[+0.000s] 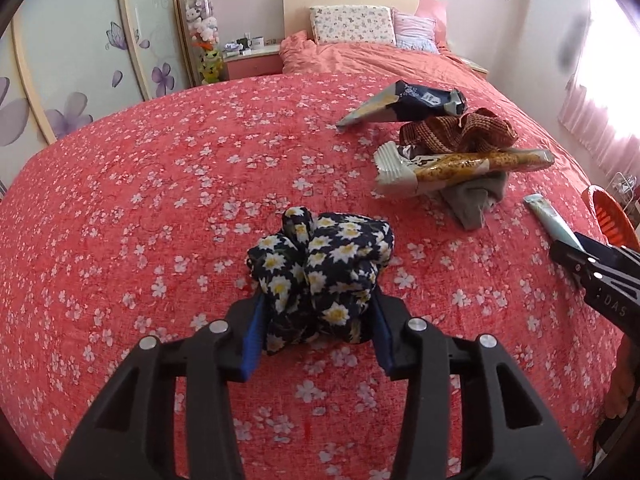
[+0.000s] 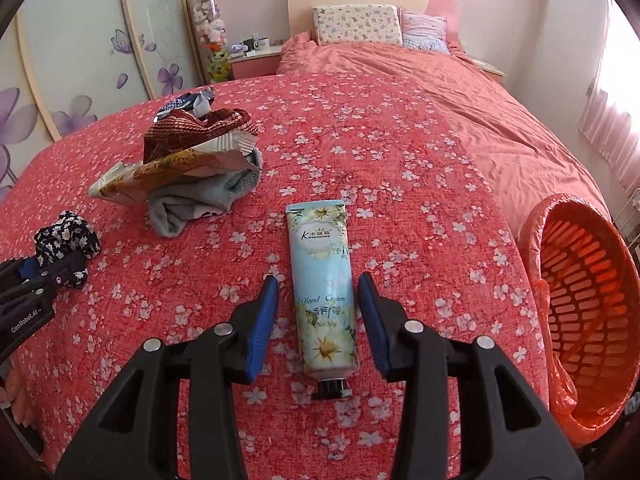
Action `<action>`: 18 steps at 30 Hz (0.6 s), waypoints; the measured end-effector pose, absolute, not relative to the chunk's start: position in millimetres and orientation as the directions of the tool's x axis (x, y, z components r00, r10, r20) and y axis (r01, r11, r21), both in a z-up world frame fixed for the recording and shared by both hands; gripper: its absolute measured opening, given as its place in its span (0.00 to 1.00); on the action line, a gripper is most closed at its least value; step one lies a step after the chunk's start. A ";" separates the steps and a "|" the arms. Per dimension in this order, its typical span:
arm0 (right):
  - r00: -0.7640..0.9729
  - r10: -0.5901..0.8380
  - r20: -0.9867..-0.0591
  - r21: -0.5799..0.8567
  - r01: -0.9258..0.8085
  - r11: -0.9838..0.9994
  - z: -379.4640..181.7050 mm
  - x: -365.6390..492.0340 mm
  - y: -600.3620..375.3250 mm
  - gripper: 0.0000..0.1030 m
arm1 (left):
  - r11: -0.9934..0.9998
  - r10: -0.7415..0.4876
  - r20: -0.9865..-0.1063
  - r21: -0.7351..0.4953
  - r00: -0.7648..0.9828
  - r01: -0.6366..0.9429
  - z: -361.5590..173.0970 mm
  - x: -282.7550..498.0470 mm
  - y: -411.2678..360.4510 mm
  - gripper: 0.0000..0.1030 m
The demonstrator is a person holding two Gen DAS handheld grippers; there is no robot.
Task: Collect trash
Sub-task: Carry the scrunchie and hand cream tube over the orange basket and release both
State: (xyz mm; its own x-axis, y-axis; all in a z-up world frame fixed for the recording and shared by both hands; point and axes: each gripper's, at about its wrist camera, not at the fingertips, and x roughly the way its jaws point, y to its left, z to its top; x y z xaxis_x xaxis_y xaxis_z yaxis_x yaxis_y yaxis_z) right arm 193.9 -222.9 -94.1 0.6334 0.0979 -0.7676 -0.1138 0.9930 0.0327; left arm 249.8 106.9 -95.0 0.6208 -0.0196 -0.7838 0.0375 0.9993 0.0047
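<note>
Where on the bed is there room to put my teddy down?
The wide bare stretch of bedspread left of the wrapper and cloth pile, up toward the pillows. It is crowded between that pile, the hand cream tube and the orange basket.

I read "Hand Cream" on the pale blue tube (image 2: 323,292), "GenRobot.AI" on my left hand-held gripper (image 2: 56,268), and "DAS" on my right hand-held gripper (image 1: 568,258).

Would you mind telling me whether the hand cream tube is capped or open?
Capped: the hand cream tube lies flat on the bedspread, a black cap on its near end.
</note>
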 end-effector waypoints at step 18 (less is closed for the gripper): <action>0.633 0.146 -0.760 0.092 -0.118 0.989 -95.0 191.6 -231.1 0.42 | 1.000 -0.026 -0.784 -0.017 0.621 0.021 -95.5 249.0 108.7 0.45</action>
